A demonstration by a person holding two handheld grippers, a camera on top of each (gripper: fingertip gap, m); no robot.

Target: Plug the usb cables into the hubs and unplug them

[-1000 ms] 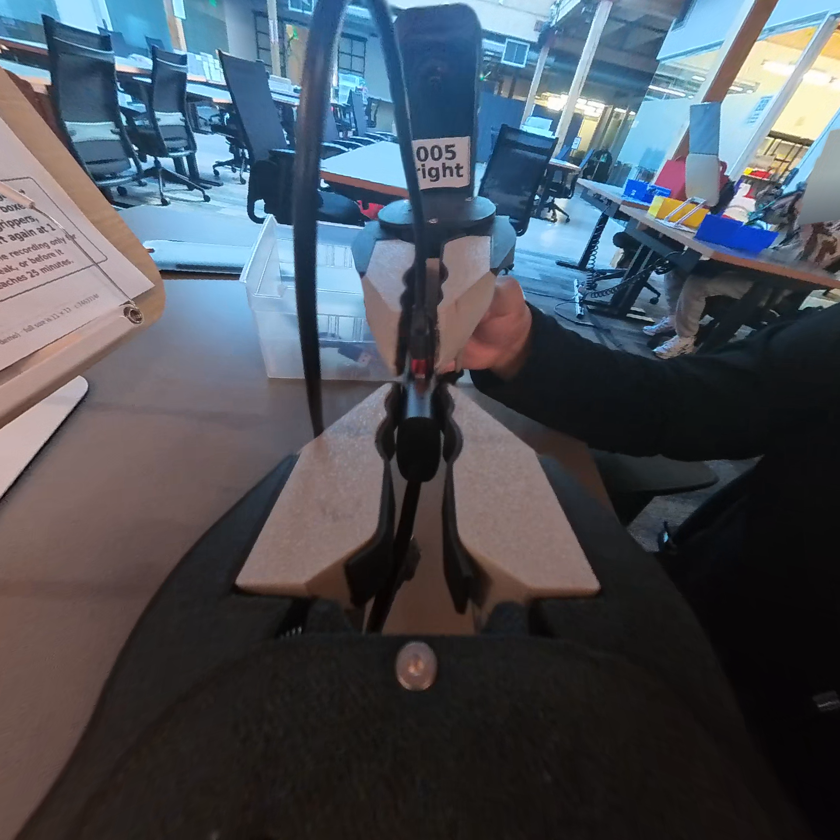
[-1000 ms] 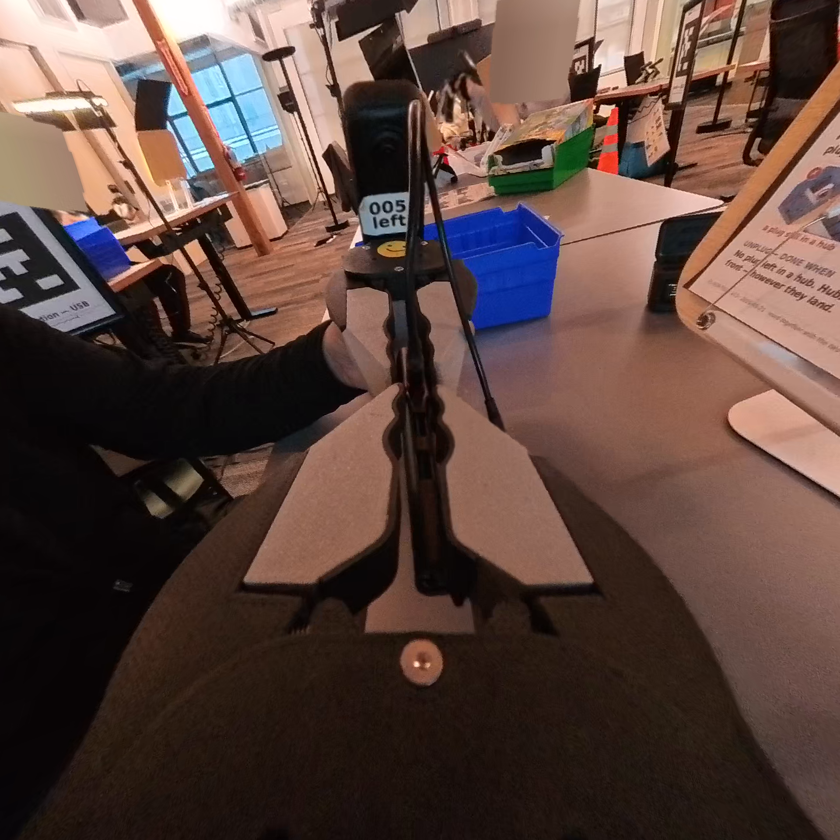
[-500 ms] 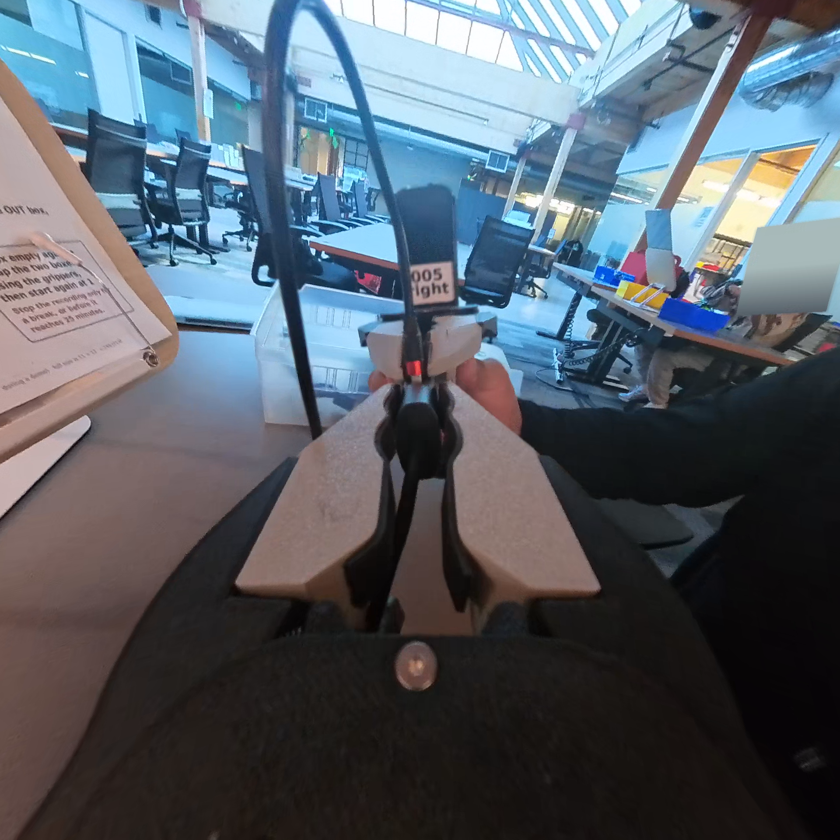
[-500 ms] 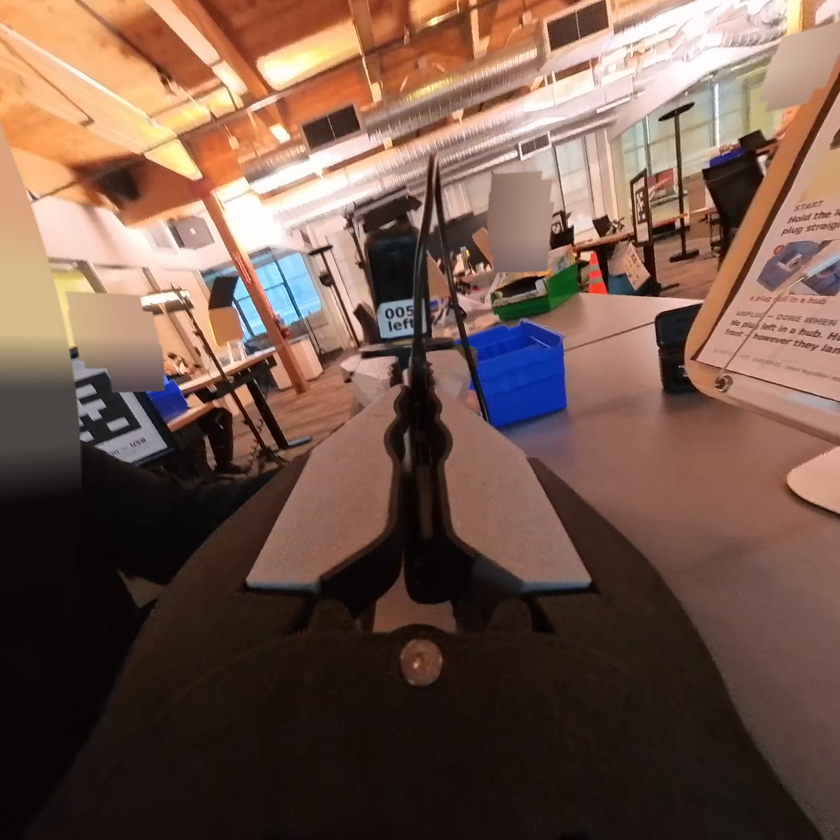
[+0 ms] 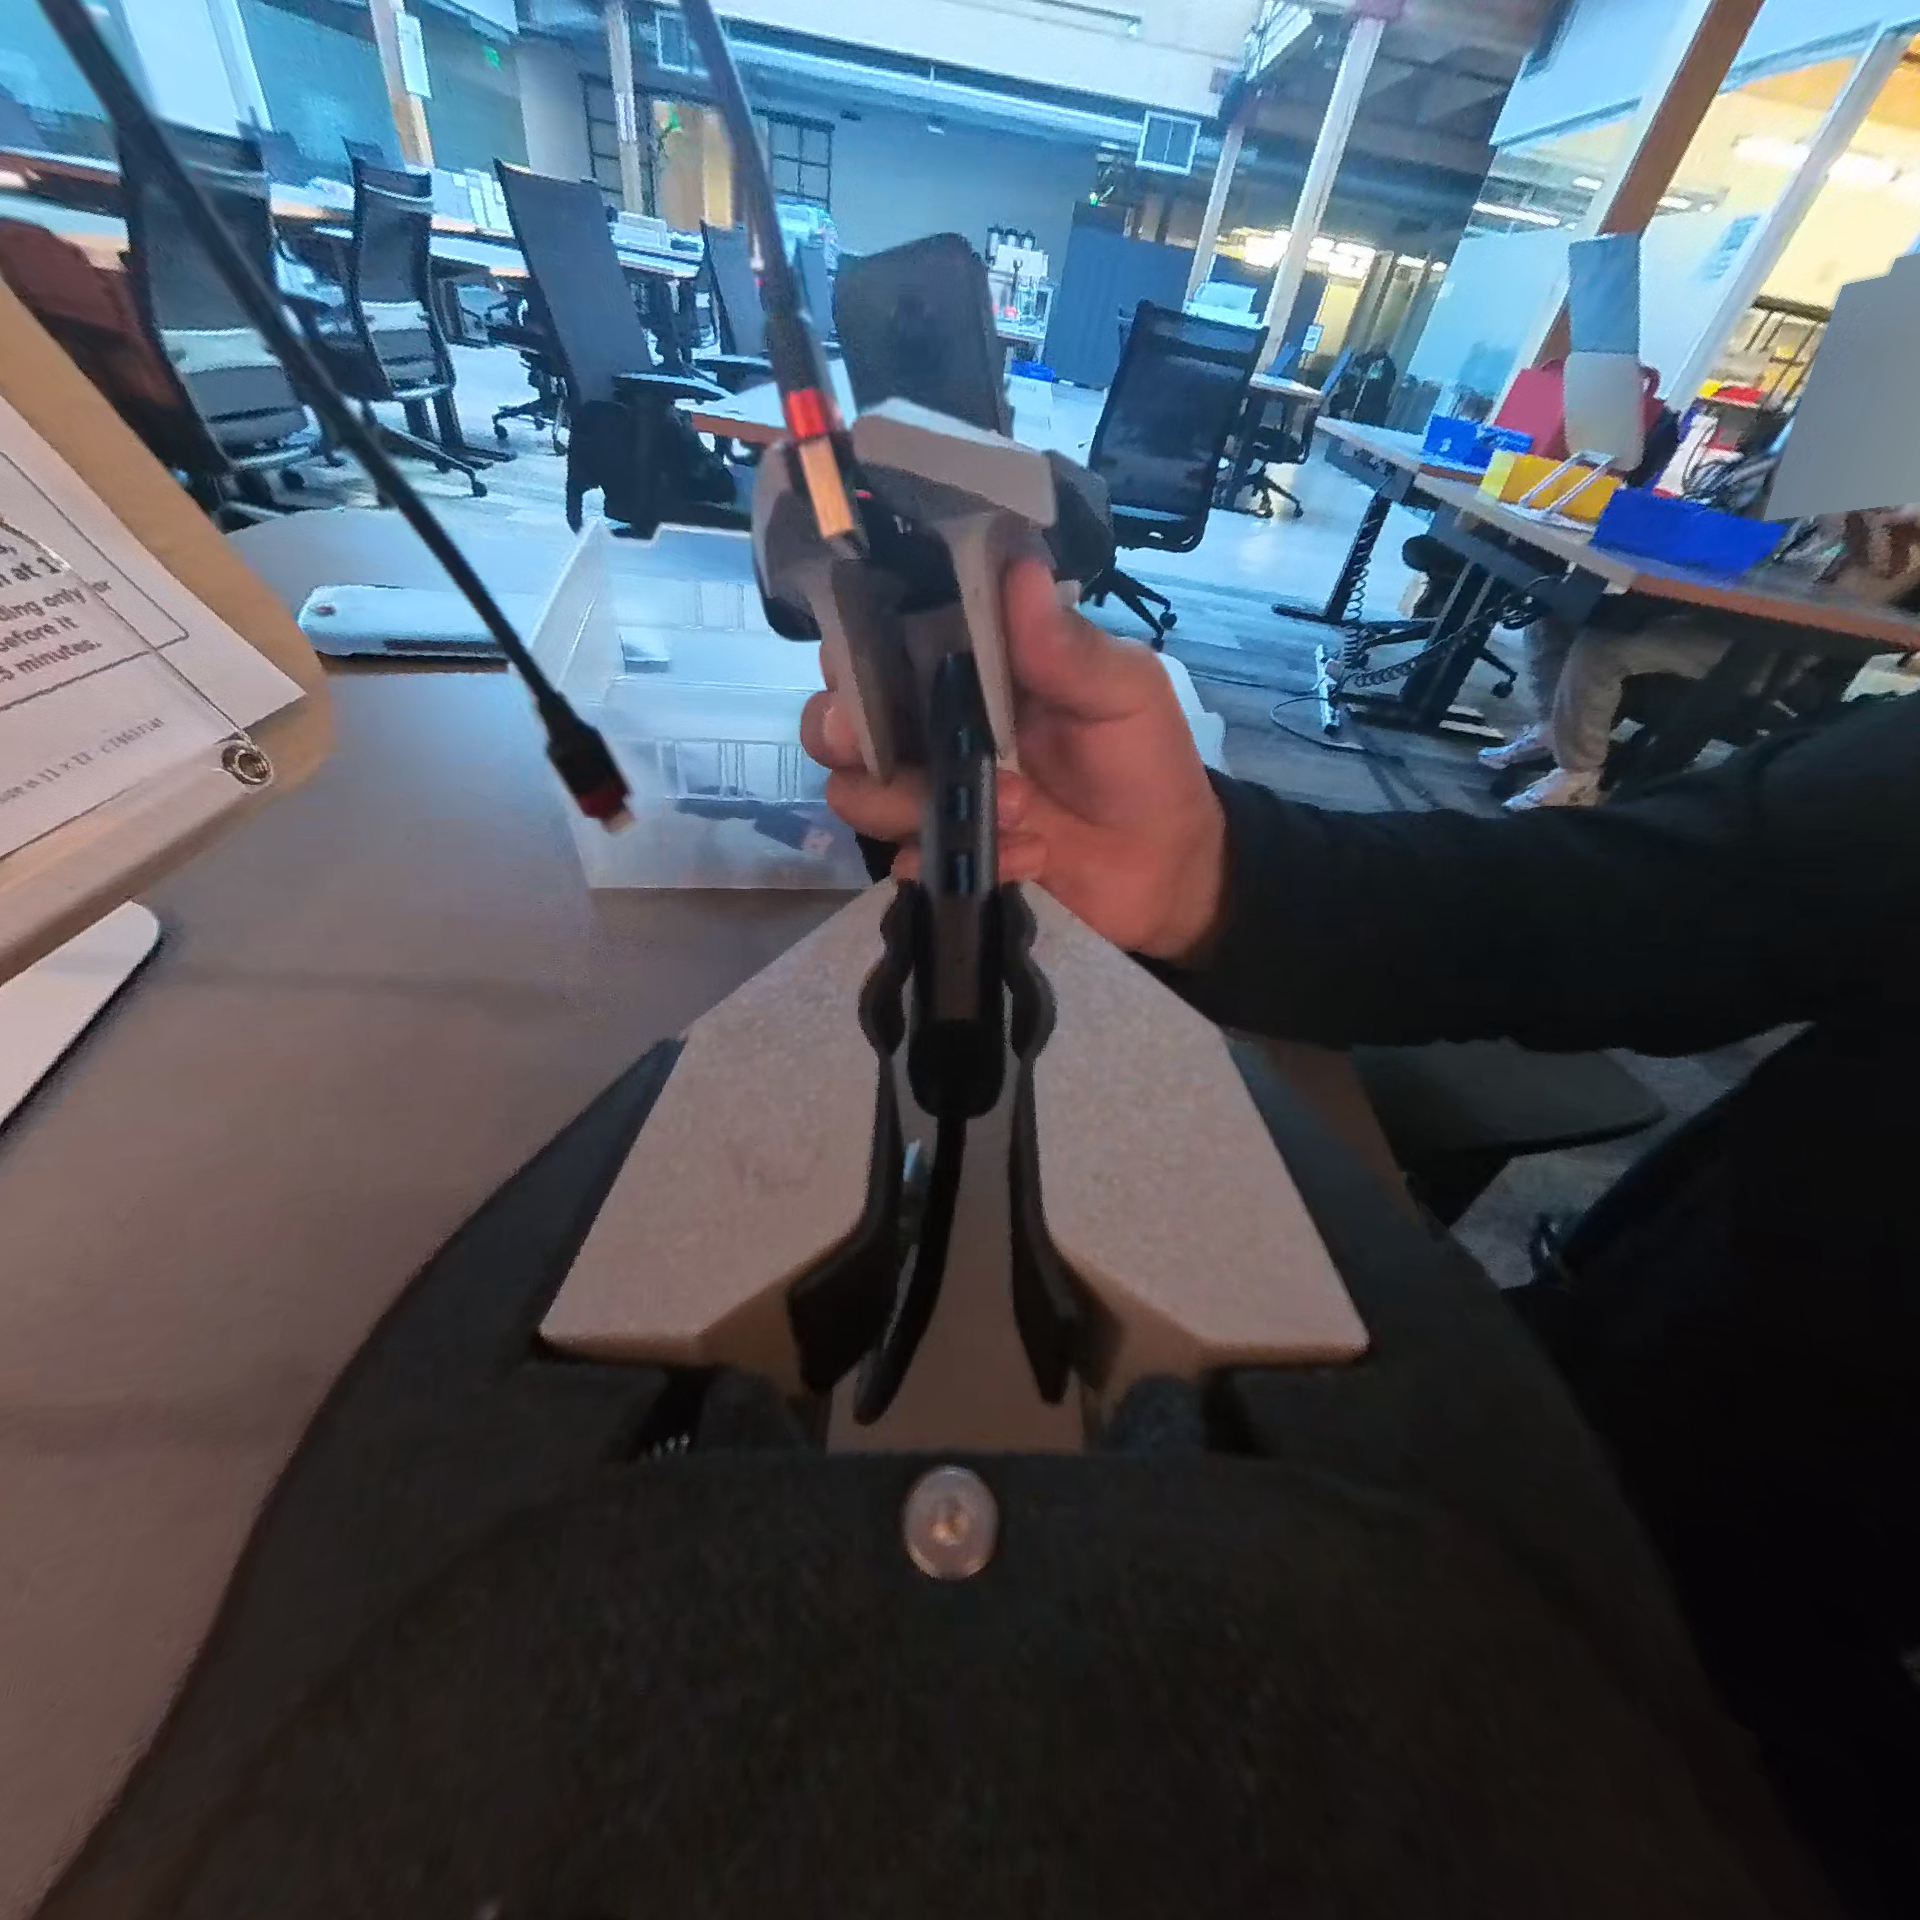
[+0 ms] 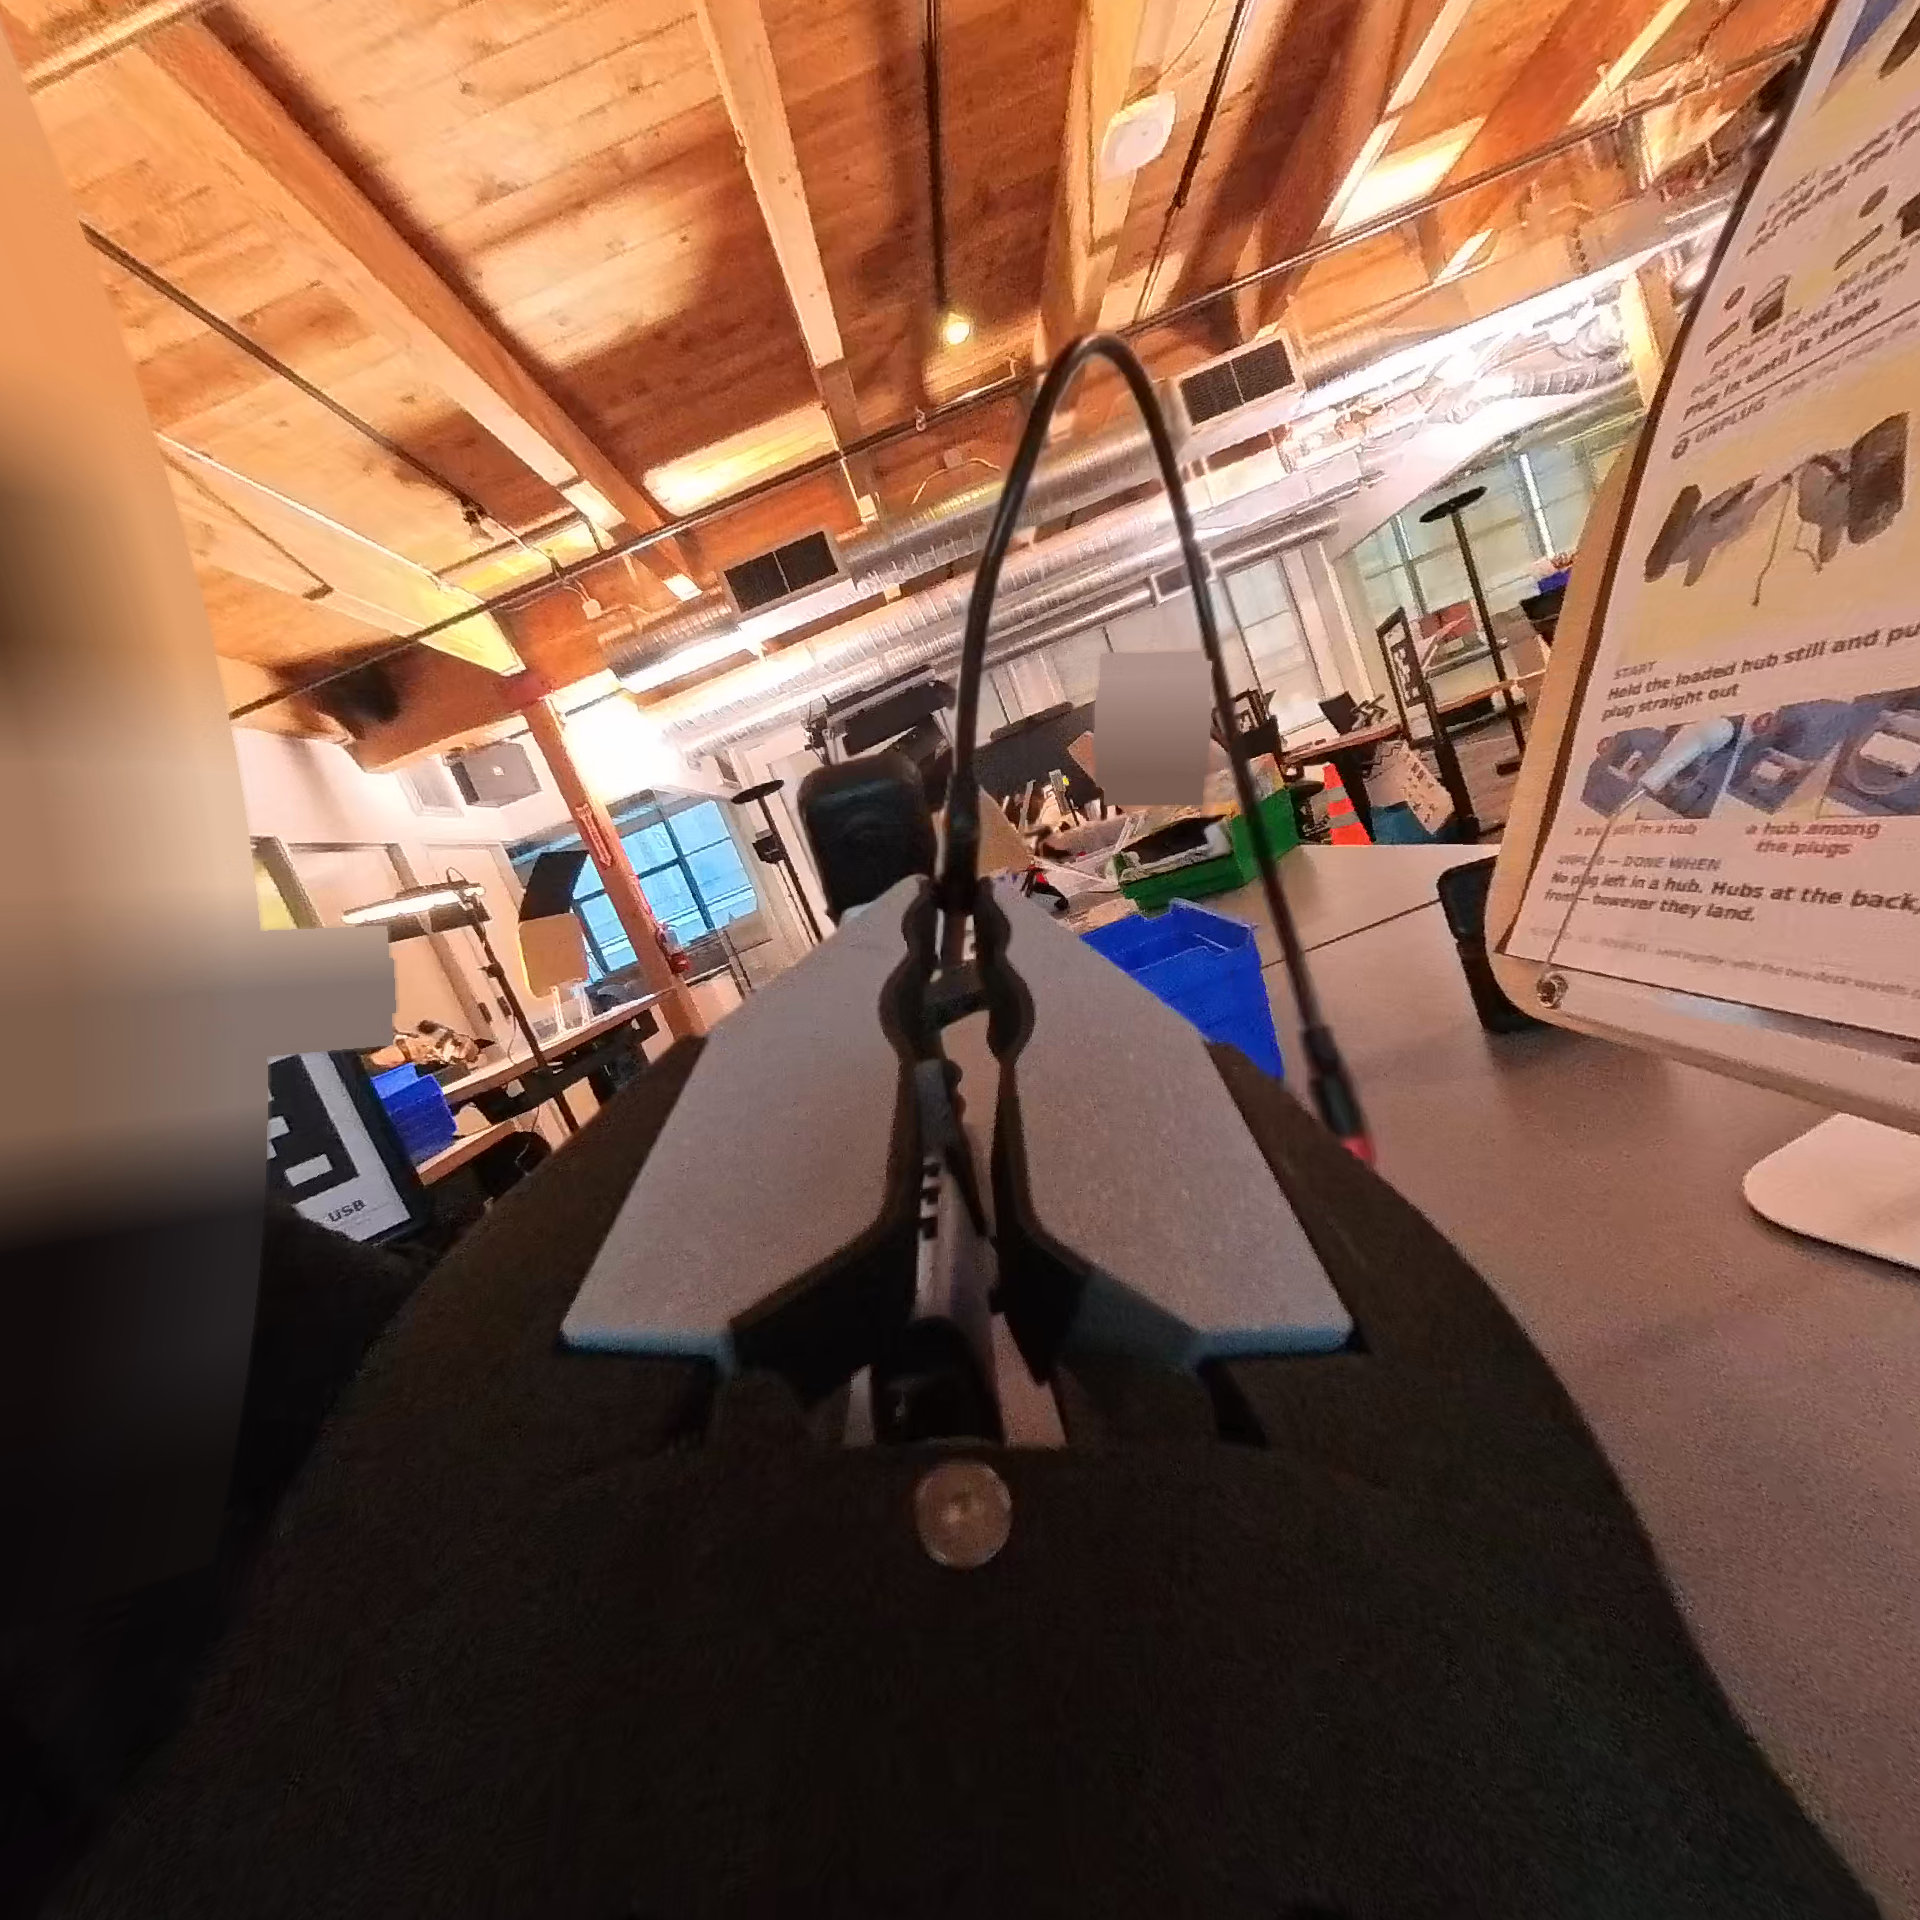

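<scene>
My left gripper is shut on a slim dark USB hub and holds it upright above the table. A hand holds my right gripper just beyond it, tilted upward. It is shut on the black cable's plug, which has a red ring and a bare silver end, up and left of the hub's tip and apart from it. In the right wrist view my right gripper pinches that plug. The cable arcs up and over, and its other plug hangs free; it also shows in the left wrist view.
A clear plastic bin stands on the brown table behind the grippers. An instruction board on a white stand is at the left; it also shows in the right wrist view. A blue bin and a small black box sit farther back. Across from one pair of fingers to the other is roughly 7 centimetres.
The plug was seated in the hub's end; now it is out. My right gripper has tilted up and carried it up and to the left. The left gripper still holds the hub.
</scene>
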